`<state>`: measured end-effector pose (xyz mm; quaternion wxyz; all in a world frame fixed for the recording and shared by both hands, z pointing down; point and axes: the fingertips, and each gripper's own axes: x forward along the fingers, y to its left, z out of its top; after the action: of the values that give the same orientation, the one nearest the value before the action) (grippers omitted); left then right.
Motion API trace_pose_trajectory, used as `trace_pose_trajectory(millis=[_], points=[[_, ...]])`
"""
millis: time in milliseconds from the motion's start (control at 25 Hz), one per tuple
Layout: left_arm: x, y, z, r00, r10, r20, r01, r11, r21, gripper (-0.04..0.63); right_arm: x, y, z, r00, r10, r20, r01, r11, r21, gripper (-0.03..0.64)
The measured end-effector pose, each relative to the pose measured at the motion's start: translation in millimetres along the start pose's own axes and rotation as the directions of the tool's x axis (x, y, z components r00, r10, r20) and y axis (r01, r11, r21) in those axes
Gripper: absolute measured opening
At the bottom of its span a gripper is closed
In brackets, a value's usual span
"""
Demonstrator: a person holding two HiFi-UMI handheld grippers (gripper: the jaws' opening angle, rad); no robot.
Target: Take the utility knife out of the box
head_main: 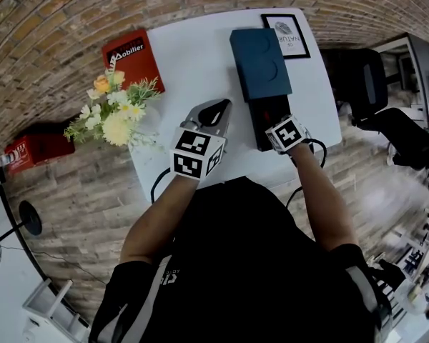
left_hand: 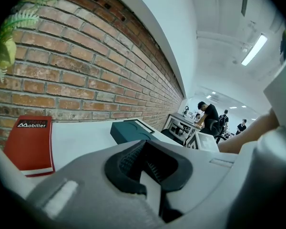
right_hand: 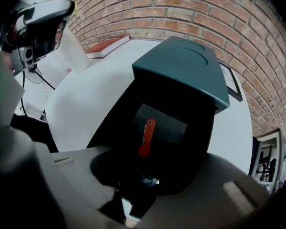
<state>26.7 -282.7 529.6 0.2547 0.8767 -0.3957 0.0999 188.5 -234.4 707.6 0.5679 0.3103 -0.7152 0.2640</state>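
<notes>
While the right claw (right_hand: 146,175) gapes above the red utility knife (right_hand: 147,137), lying mid-frame inside the open box (right_hand: 181,75), the left claw (left_hand: 148,165) sits shut and empty; unbraced, the box could slide or lift under a skewed pinch.

The right gripper (right_hand: 142,178) points into the open black box (right_hand: 200,123), jaws apart, gripping nothing. The red utility knife (right_hand: 146,137) lies inside, beneath the teal lid (right_hand: 183,66).

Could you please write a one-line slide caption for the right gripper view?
Right gripper, jaws open, above the open black box; red utility knife lies inside, teal lid over its far end.
</notes>
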Motion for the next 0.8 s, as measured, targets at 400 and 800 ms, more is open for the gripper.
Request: trace_pose_trajectory(millis=[400, 800], points=[[3, -1, 3, 1.000, -0.005, 0.009, 0.005, 1.000, -0.024, 0.008, 0, 17, 3, 0.998, 0.021, 0.051, -0.015, 0.993, -0.117, 0.074], [2, 0, 6, 1.000, -0.002, 0.006, 0.002, 1.000, -0.023, 0.008, -7, 19, 4, 0.996, 0.019, 0.086, -0.009, 0.993, -0.117, 0.072]])
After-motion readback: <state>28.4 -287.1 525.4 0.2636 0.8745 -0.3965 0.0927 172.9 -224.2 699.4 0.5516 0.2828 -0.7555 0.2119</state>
